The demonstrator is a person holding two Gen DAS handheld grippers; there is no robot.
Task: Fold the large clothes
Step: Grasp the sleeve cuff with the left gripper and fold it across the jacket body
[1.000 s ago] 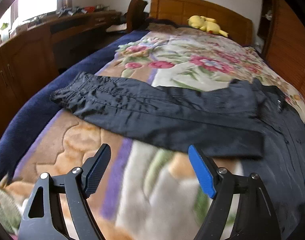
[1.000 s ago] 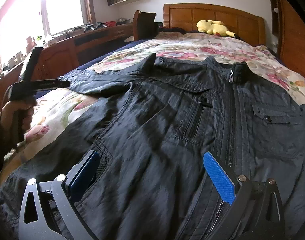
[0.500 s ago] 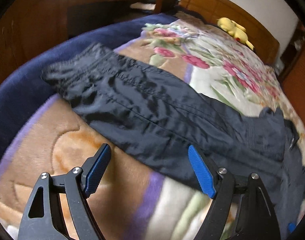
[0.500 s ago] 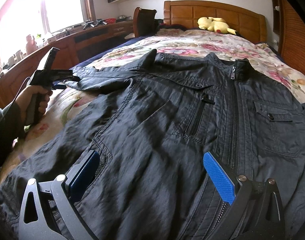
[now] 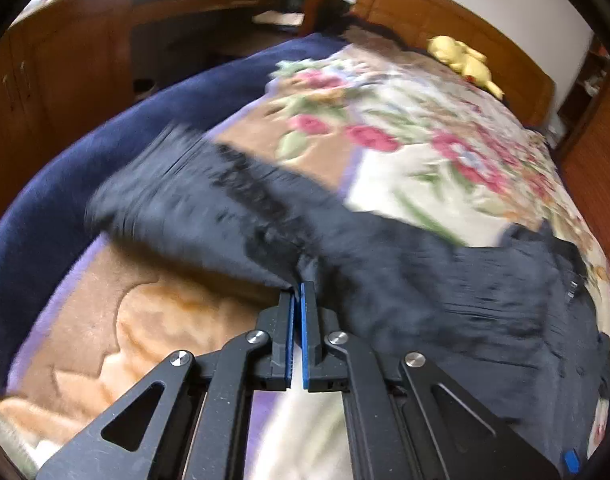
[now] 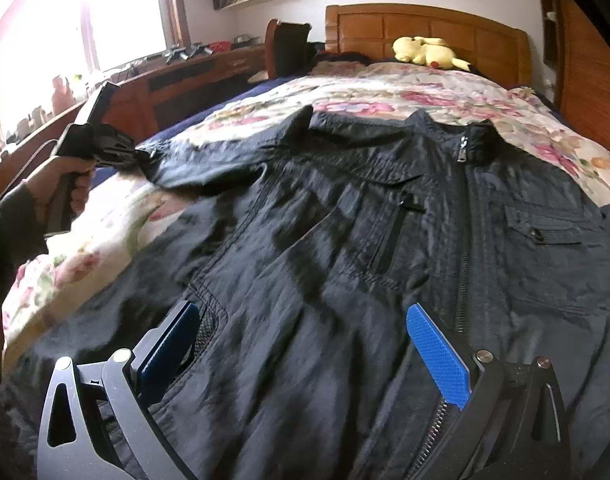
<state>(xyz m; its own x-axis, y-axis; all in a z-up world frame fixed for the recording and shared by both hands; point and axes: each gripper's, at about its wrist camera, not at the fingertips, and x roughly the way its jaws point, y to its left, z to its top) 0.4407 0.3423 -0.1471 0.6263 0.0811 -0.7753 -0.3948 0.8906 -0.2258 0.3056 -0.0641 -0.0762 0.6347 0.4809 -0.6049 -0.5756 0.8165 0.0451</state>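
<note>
Running out from the jacket's (image 6: 365, 240) body toward the dark blue edge of the bed (image 5: 117, 136), the sleeve (image 5: 233, 216) lies with its long axis across the left wrist view, and the left tongs (image 5: 297, 292) sit at its near edge about midway along, their jaws having just been closing and now pressed together on a pinch of the black fabric. That makes the left hand (image 6: 61, 188) the nearer one for any fold of the sleeve inward over the chest, which I judge to be the coming move. The right tongs (image 6: 301, 344) stand apart over the lower front, pads either side of the cloth without pressing it. The jacket lies face up on the floral blanket (image 6: 385, 92), zipped, collar toward the headboard (image 6: 425, 28), thin, wrinkled and limp.
</note>
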